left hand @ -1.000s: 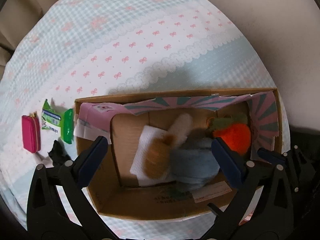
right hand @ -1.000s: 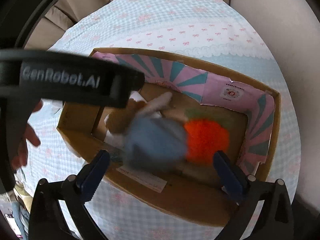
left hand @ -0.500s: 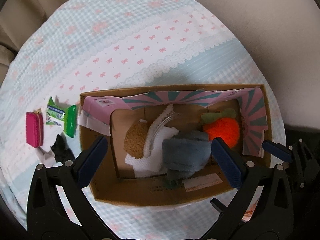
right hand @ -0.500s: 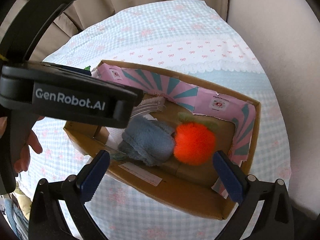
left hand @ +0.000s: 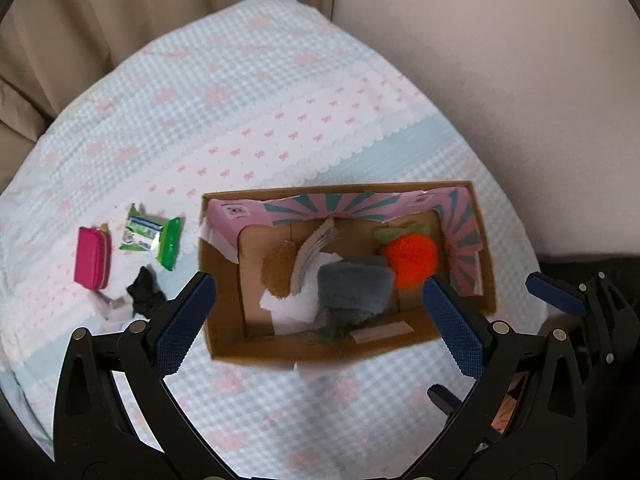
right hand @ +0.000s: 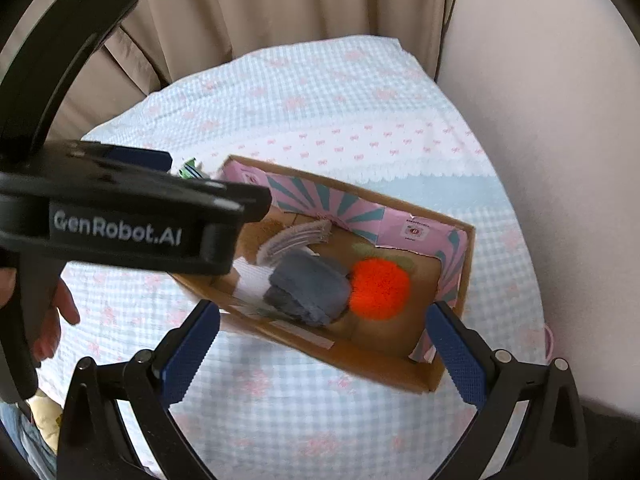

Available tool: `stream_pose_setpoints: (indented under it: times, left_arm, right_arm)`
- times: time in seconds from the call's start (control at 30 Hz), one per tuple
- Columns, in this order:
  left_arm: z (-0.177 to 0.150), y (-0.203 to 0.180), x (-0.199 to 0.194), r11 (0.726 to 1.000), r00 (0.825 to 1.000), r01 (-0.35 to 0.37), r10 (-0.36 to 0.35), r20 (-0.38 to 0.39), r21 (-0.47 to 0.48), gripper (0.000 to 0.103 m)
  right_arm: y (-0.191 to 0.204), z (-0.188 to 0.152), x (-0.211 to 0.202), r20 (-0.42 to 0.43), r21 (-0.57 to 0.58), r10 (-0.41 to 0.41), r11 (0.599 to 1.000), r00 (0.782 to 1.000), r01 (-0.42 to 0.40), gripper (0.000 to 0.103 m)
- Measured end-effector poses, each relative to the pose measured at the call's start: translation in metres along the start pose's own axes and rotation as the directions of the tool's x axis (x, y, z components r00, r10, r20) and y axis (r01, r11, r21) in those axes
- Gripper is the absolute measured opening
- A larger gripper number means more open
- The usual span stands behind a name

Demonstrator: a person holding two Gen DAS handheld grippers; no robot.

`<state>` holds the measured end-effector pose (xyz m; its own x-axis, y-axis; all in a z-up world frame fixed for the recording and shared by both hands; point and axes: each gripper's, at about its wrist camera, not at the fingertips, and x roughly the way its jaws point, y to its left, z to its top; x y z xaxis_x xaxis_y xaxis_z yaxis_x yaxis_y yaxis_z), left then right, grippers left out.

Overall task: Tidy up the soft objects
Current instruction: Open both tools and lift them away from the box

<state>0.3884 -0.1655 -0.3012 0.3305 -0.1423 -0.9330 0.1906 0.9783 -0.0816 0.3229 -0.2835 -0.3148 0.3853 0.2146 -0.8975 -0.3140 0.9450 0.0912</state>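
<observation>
Inside the cardboard box (left hand: 256, 344), a grey plush (left hand: 354, 286) is seen touching an orange pom-pom (left hand: 410, 258). Above it, the left gripper (left hand: 320, 312) and right gripper (right hand: 322, 338) are held wide apart, empty.

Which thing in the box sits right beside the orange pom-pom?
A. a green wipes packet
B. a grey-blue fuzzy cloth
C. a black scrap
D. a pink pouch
B: the grey-blue cloth touches the orange pom-pom inside the box; the others lie outside it on the bedspread.

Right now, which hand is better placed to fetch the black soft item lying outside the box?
Probably the left. The black soft item lies just beyond the left tongs' open left finger; the right tongs face the cardboard box, with that item out of view.
</observation>
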Motion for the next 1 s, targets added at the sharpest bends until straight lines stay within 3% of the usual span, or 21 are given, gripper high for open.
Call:
stream_pose_setpoints:
  times: [0.33, 0.53, 0.67, 1.0]
  left_arm:
    - [-0.041, 0.033, -0.112, 1.000, 0.988, 0.015, -0.015, 0.154, 0.003, 0.103]
    - [-0.081, 0.075, -0.176, 1.000, 0.962, -0.025, 0.025, 0.273, -0.002, 0.103]
    - [-0.110, 0.114, -0.204, 0.999, 0.946, -0.030, 0.038, 0.322, -0.029, 0.103]
    - [-0.184, 0.214, -0.246, 0.993, 0.910, -0.069, 0.103, 0.401, -0.097, 0.103]
  right_arm:
    - [0.046, -0.002, -0.087, 0.089, 0.030, -0.117, 0.993, 0.989, 0.115, 0.103]
    - [0.080, -0.010, -0.137, 0.154, 0.127, -0.173, 0.980, 0.973, 0.154, 0.103]
    - [0.109, -0.017, -0.160, 0.207, 0.198, -0.246, 0.958, 0.947, 0.206, 0.103]
    - [0.198, -0.036, -0.176, 0.323, 0.292, -0.239, 0.946, 0.916, 0.144, 0.103]
